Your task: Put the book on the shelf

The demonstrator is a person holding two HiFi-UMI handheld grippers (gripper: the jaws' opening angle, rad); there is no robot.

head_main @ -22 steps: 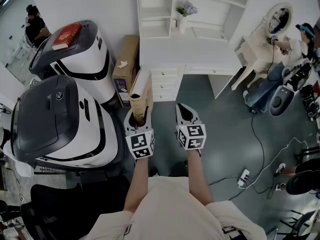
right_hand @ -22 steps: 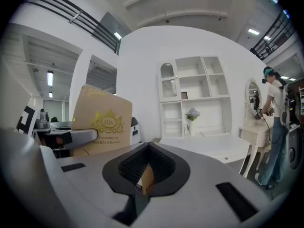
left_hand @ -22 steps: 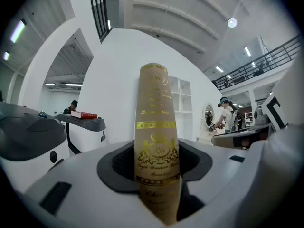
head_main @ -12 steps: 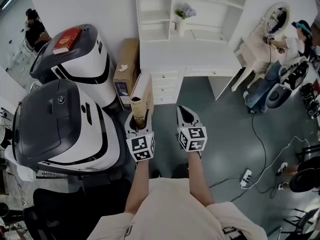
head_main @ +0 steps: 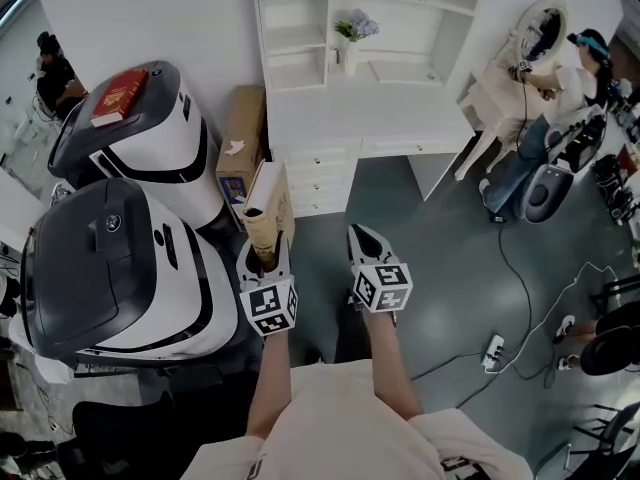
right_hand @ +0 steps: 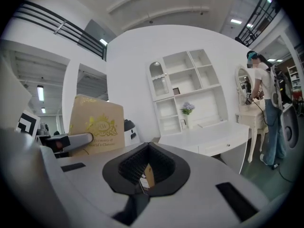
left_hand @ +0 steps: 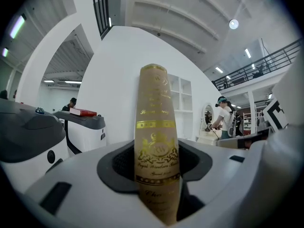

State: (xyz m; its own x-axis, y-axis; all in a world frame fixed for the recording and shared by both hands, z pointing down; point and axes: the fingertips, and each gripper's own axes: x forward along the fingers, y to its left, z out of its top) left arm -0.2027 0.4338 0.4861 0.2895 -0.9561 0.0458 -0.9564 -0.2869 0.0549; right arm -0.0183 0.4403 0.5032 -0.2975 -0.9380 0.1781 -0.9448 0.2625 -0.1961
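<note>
- One book to handle: tan with gold lettering, standing upright in the left gripper, clamped across its closed covers with the spine facing back along the jaws.
- Held out over the floor beside a cardboard box, well apart from the white shelf.
- Gripped low down, with most of the length free above the pads.
- Looks stiff and board-covered, so unlikely to bend or sag in the grip.
- Probably moderate in weight, yet enough to lever against such a low hold and tip if swung quickly.
- Likely smooth, perhaps slightly glossy on the cover; judged prone to sliding down through the pads without a firm squeeze.
- Not fragile as such, though liable to dented corners or splayed pages against a shelf edge.
- Best taken, by judgement, across both covers close to the spine, as now, keeping the pages shut.
- Worth considering a higher bite nearer the middle for steadiness.
- Right gripper alongside, jaws brought together with nothing between them; free to steady the top or the fore-edge against wobble.
- Open compartments above the white desk, near a vase of flowers; hard to tell which suits an upright entry.
</note>
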